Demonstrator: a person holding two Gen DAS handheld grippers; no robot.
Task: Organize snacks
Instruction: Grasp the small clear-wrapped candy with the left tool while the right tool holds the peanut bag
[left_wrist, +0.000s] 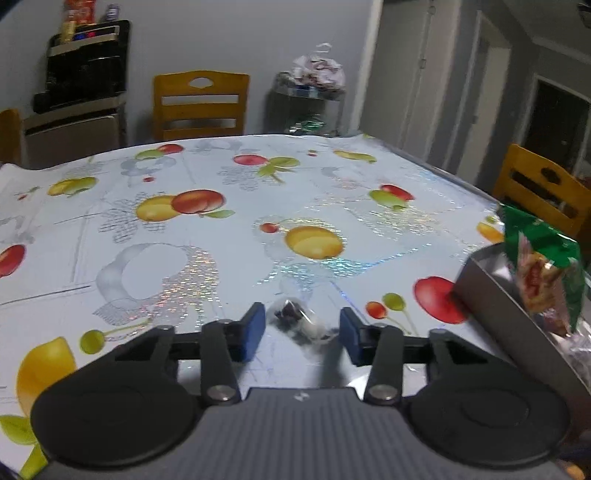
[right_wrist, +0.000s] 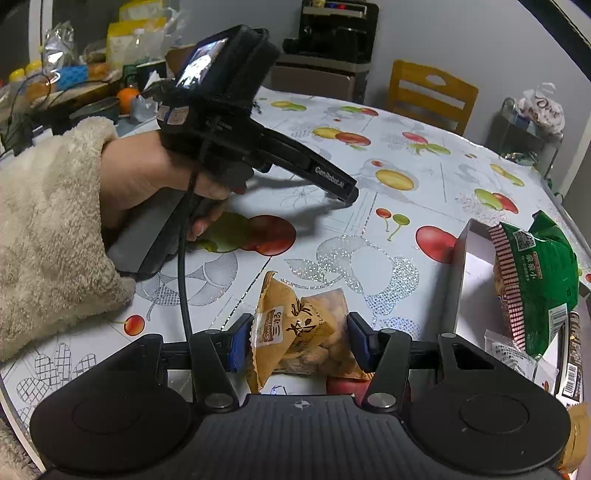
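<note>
Right gripper (right_wrist: 299, 341) apparently clamps the orange snack packet (right_wrist: 303, 332) between its pads.

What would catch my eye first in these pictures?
The fruit-printed tablecloth fills both views. In the right wrist view, the right gripper clamps an orange snack bag, with a green bag standing in a box at right. The left gripper straddles a small clear-wrapped candy.
</note>
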